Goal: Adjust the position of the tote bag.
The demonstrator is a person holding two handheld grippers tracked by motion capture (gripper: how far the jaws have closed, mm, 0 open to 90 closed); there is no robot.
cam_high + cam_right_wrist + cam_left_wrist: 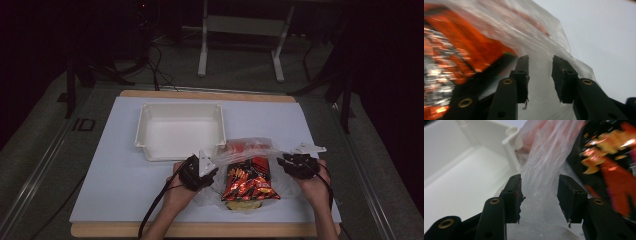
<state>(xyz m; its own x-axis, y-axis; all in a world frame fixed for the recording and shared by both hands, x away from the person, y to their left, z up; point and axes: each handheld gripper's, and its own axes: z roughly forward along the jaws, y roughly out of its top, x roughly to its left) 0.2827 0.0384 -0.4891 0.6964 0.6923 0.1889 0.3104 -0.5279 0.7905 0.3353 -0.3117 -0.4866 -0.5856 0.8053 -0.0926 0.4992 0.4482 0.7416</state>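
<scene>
High view: the clear crinkly plastic bag lies on the white sheet-covered table, near your edge, right of centre, with the glossy red-and-black snack packet resting on it or in it, can't tell which. Something reddish sits inside the bag's far end, too blurred to name. Your left gripper sits at the bag's left edge, your right gripper at its right edge, the packet between them.

Left gripper view: your left gripper has its jaws apart, clear film running up between them, pads not pressing on it; so released. The packet is off to one side.

Right gripper view: your right gripper has a narrower gap, film between the jaws, no pinch visible; also let go.

The empty white rectangular plastic tub stands just beyond the left gripper, its near right corner touching or almost touching the bag.
</scene>
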